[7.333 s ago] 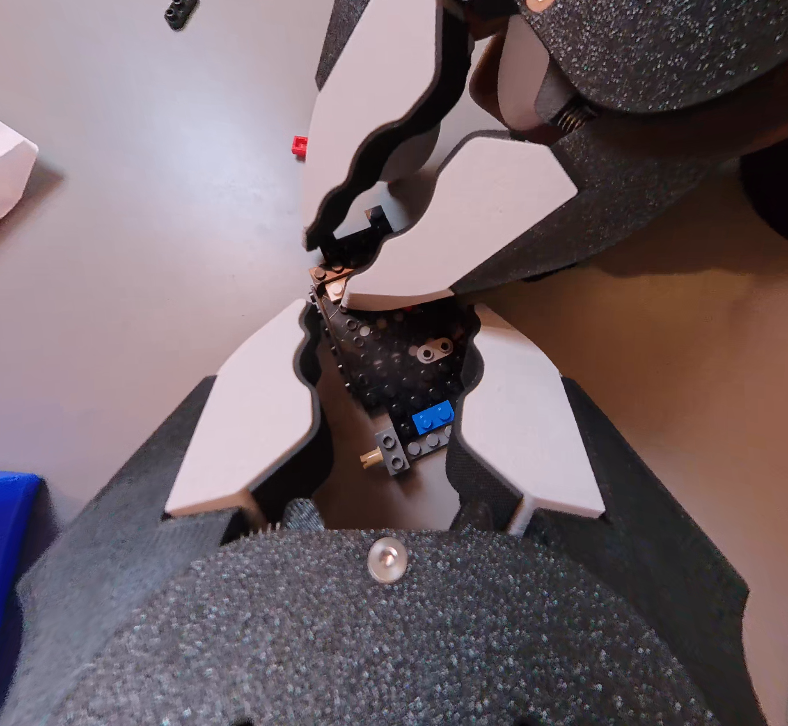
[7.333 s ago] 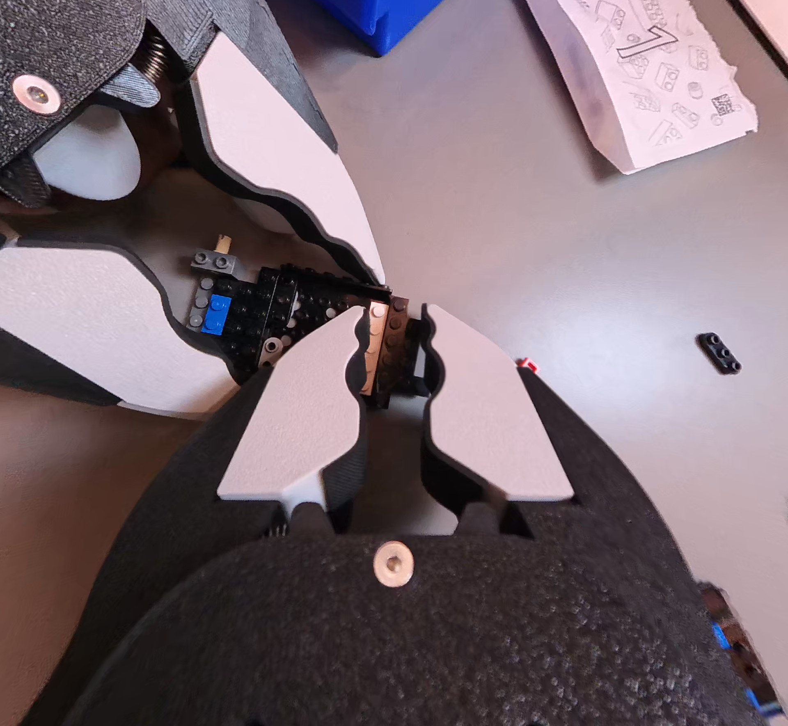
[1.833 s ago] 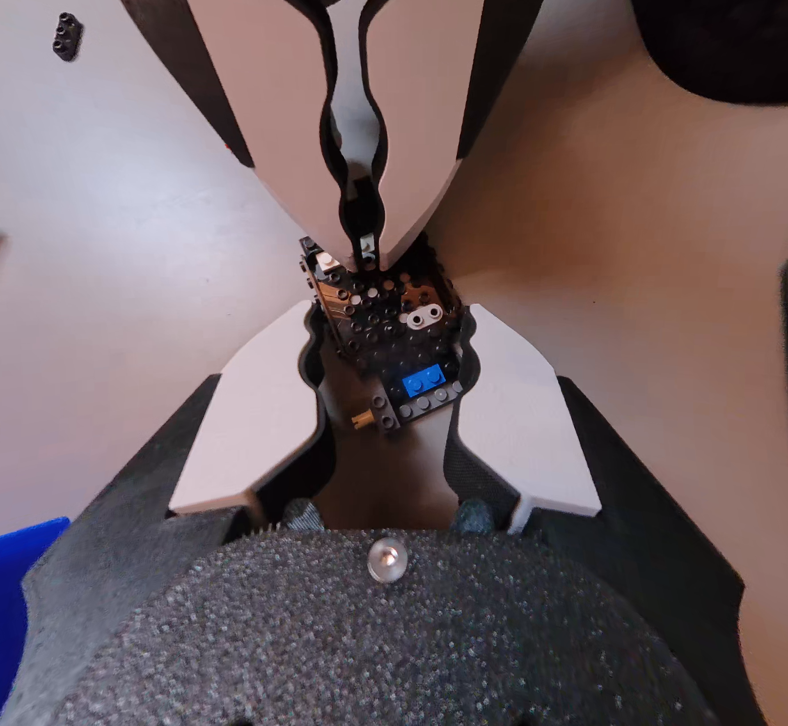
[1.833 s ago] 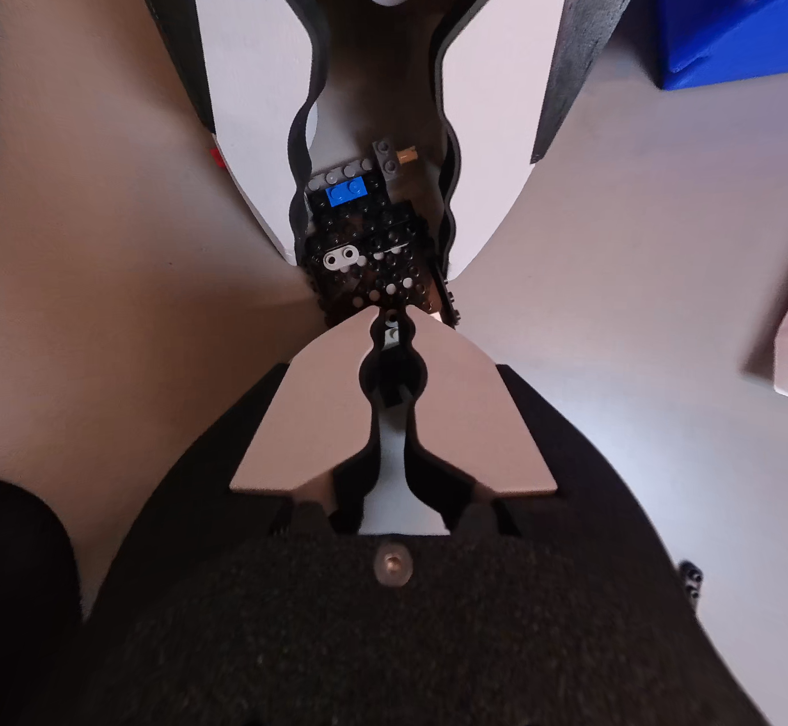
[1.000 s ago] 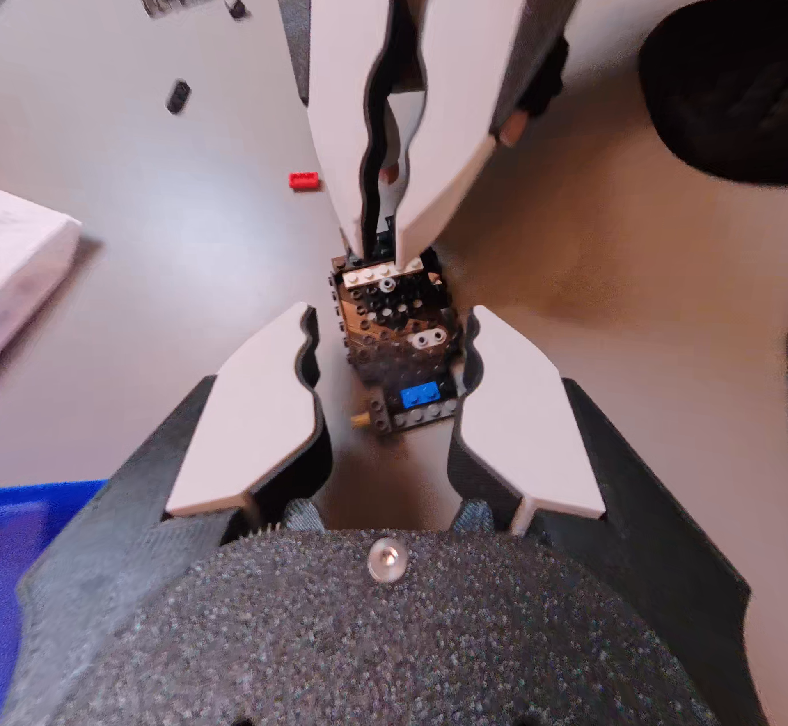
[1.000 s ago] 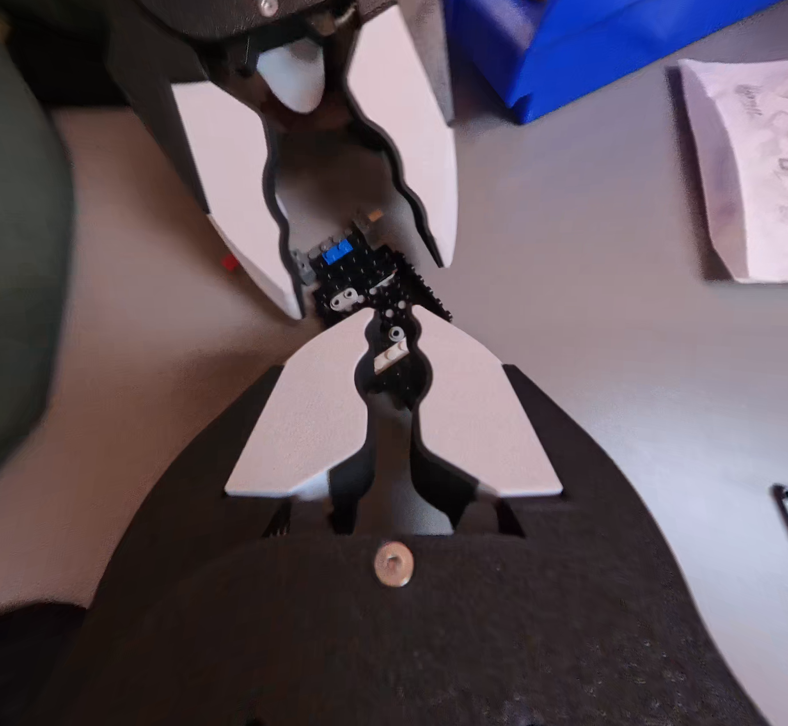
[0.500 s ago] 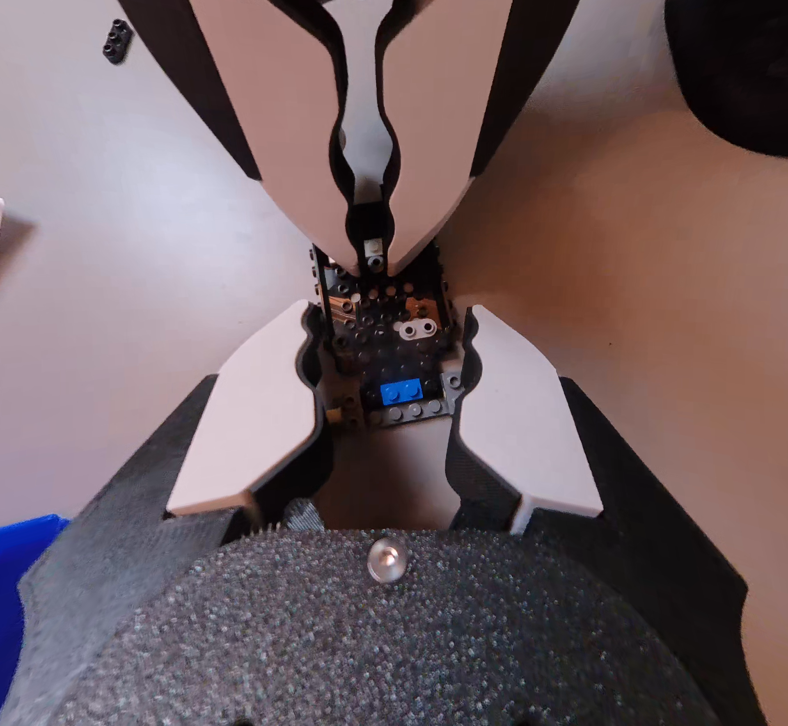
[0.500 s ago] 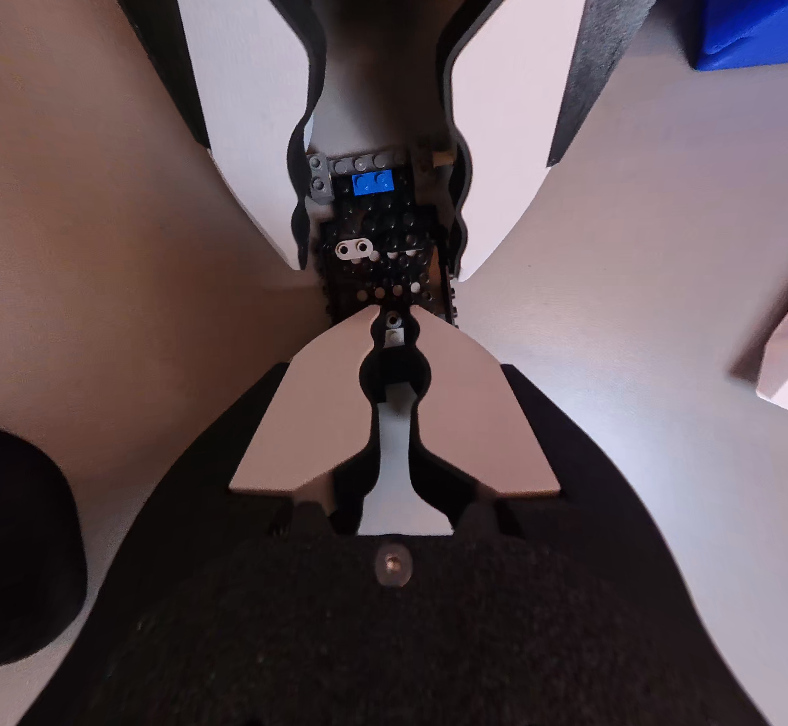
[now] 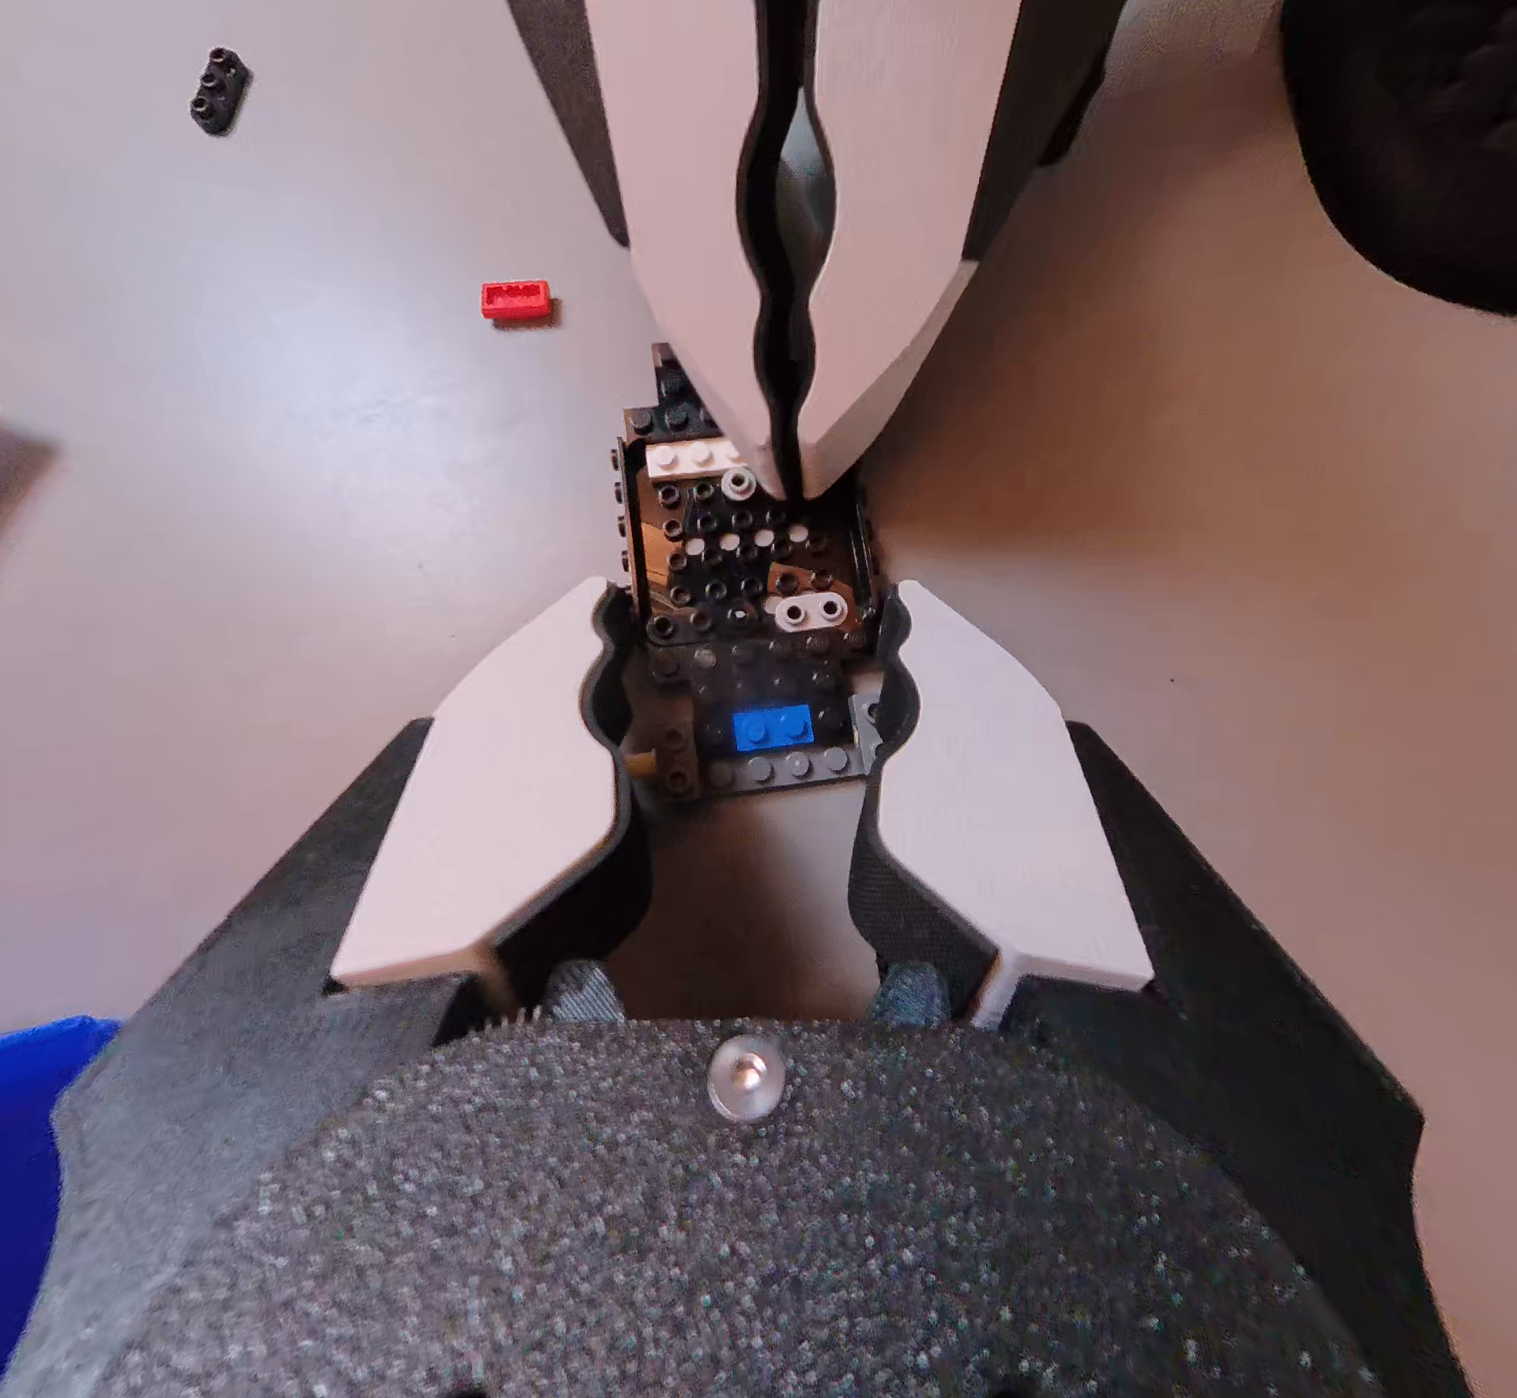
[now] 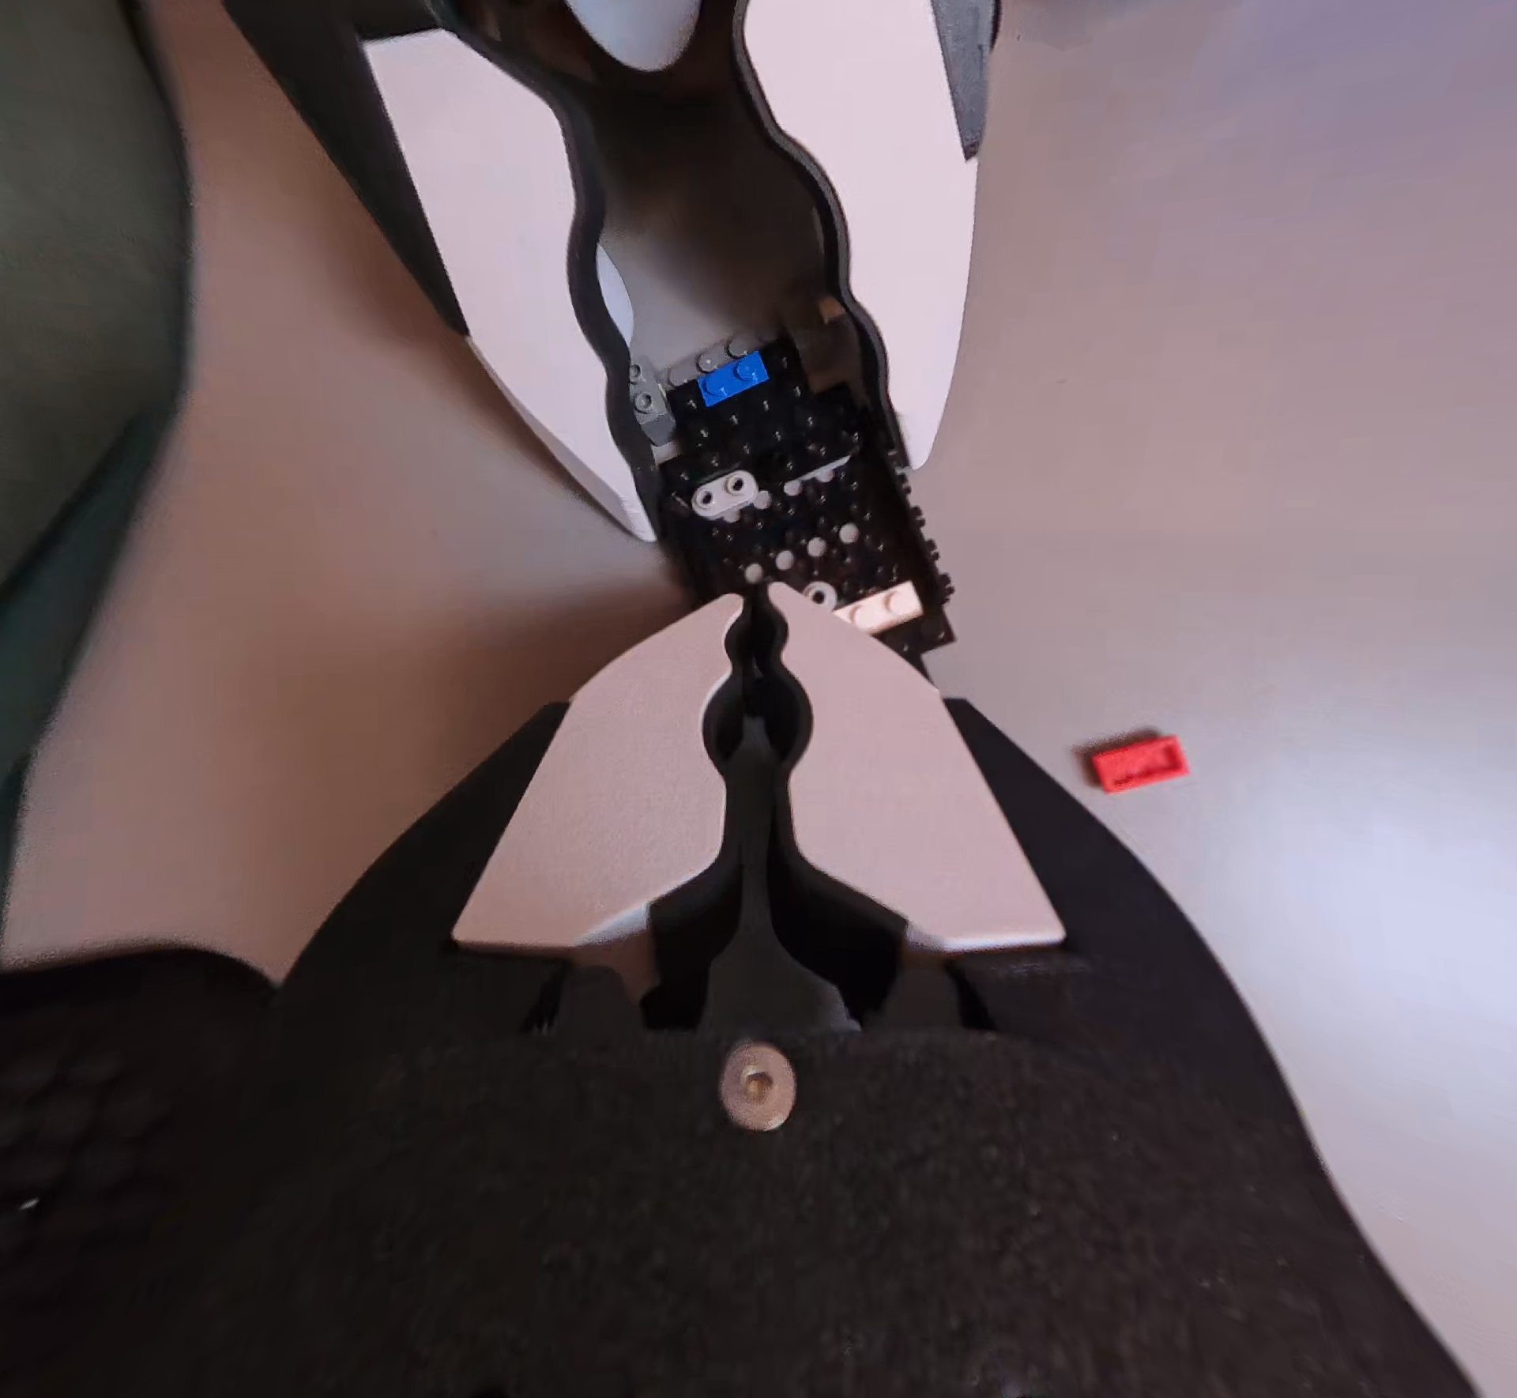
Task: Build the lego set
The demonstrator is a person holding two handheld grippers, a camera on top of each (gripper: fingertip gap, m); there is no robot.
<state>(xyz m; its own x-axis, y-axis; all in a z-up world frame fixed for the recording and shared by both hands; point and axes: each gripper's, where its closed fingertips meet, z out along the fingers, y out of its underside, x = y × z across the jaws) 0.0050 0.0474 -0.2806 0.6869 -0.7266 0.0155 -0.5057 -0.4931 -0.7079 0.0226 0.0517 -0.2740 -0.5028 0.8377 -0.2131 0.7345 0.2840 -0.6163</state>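
Left wrist view, from the left side: a blue bin (image 9: 33, 1112) shows at the lower left corner, a small black brick piece (image 9: 219, 90) lies far up on the grey table (image 9: 246, 537), and a red brick (image 9: 515, 300) lies nearer, well apart from the grippers. In the middle the left gripper (image 9: 749, 669) has its two fingers part way open and pressed on both sides of a black studded brick assembly (image 9: 743, 578), so it grips this model at its near end, where a blue plate (image 9: 772, 728) and a grey plate (image 9: 780, 769) sit. A white plate (image 9: 694, 458) is on the far end of the model. From above comes the right gripper (image 9: 786, 472); its jaws are almost together with only a thin wavy gap, and the tips touch the far edge of the assembly. Whether something small is pinched between them, I cannot tell. Right wrist view shows the same: the right gripper (image 10: 757, 603) nearly closed at the model's edge (image 10: 788, 521), the left gripper (image 10: 780, 472) holding it beyond, and the red brick (image 10: 1139, 764) on the table to the right
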